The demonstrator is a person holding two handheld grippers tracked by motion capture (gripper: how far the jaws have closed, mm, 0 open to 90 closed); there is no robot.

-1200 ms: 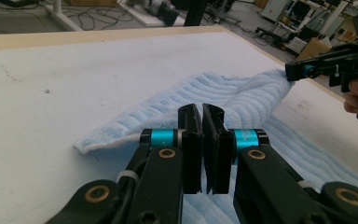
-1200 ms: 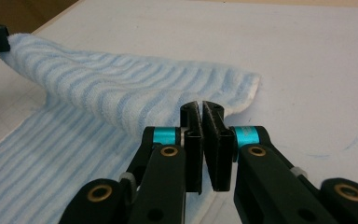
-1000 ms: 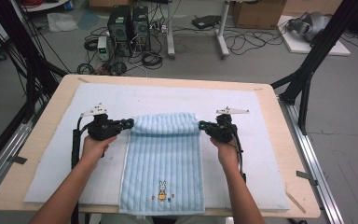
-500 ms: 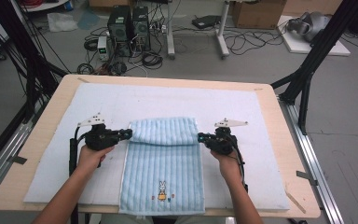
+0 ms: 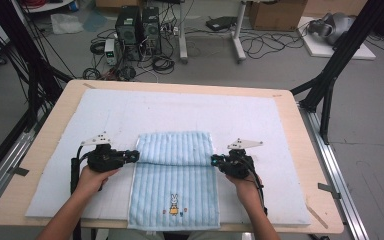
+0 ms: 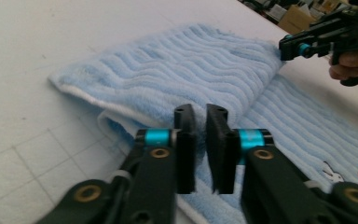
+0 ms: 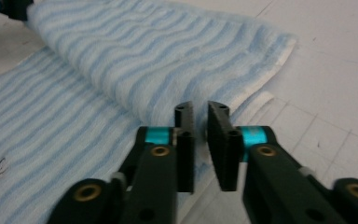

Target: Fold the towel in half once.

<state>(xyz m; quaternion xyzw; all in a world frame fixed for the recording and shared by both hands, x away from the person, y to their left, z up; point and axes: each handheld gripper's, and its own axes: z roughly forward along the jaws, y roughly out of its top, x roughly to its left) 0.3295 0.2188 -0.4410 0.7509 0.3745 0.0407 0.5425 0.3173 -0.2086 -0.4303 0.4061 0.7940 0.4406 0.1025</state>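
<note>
The light-blue striped towel [image 5: 175, 175] lies on the white mat [image 5: 260, 125] covering the table [image 5: 290, 100], its far part folded over toward the person so the doubled flap sits across the middle, the rabbit motif [image 5: 173, 200] near the near hem. The left gripper [image 5: 135, 156] and right gripper [image 5: 214, 161] sit at the two ends of the flap's edge, each with jaws that have just been opening to a narrow gap, nothing pinched between them. Soft, light and limp, the terry should sag and slide, so I judge the corners of an edge the best places to grip.

towels: 1 [image 5: 174, 177] (folded over) | grippers: 2 | white mats: 1 [image 5: 180, 112]
</note>
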